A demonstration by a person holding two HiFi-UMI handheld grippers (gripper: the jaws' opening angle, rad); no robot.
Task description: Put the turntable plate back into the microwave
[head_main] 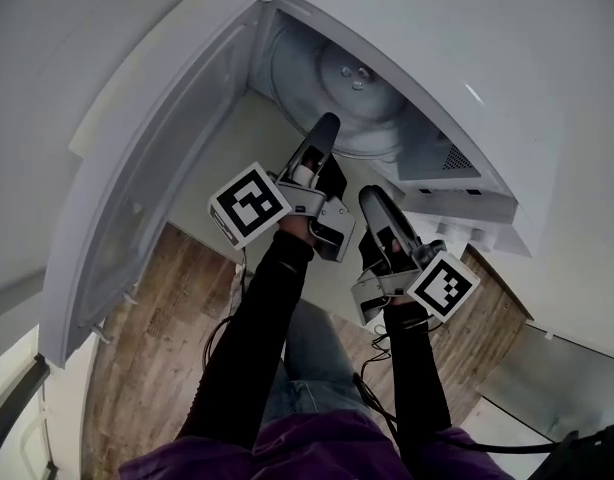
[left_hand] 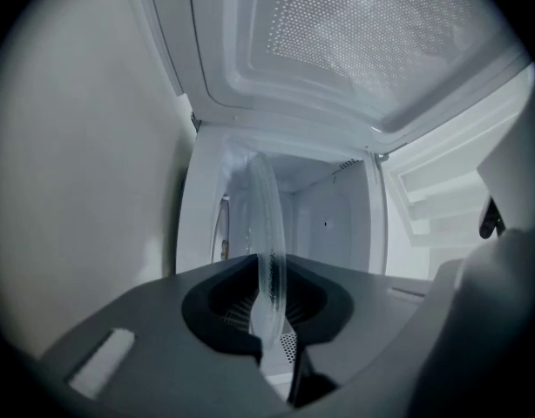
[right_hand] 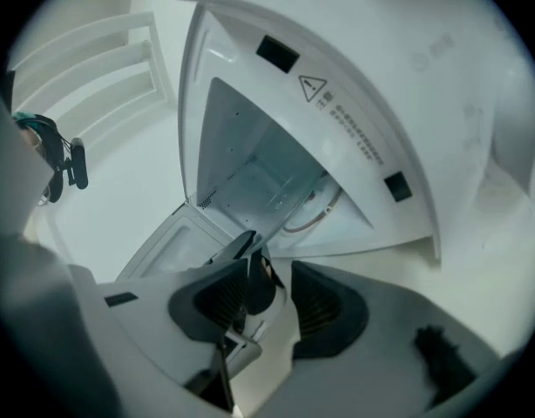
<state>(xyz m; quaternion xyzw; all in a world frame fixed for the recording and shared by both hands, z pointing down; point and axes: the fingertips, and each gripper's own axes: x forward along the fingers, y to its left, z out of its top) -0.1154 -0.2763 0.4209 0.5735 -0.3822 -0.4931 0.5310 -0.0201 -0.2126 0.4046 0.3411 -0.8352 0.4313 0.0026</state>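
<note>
Closest to the head camera is the person's purple top point(head_main: 317, 453) and two black sleeves point(head_main: 262, 328), reaching toward the white microwave oven point(head_main: 487, 58) with its door point(head_main: 157, 188) wide open on the left. The round clear glass turntable plate point(head_main: 347, 88) is mostly inside the cavity, on the far side of both tools. The left gripper point(head_main: 325, 128) is clamped on the plate's near rim. In the left gripper view the glass point(left_hand: 267, 225) shows edge-on, pinched between the dark pads point(left_hand: 228, 307). The right gripper point(head_main: 375, 200) is just beside it, nearer and to the right. Its jaws are spread wide with nothing in them, and its own view only shows the left tool through the gap.

So I'd call this the seating step: the plate's in and only the left side is holding it. I can't tell from here whether it's lying flat on the cavity floor. The next move probably means settling it level and centred, then opening the left jaws and backing straight out without dragging the rim
</note>
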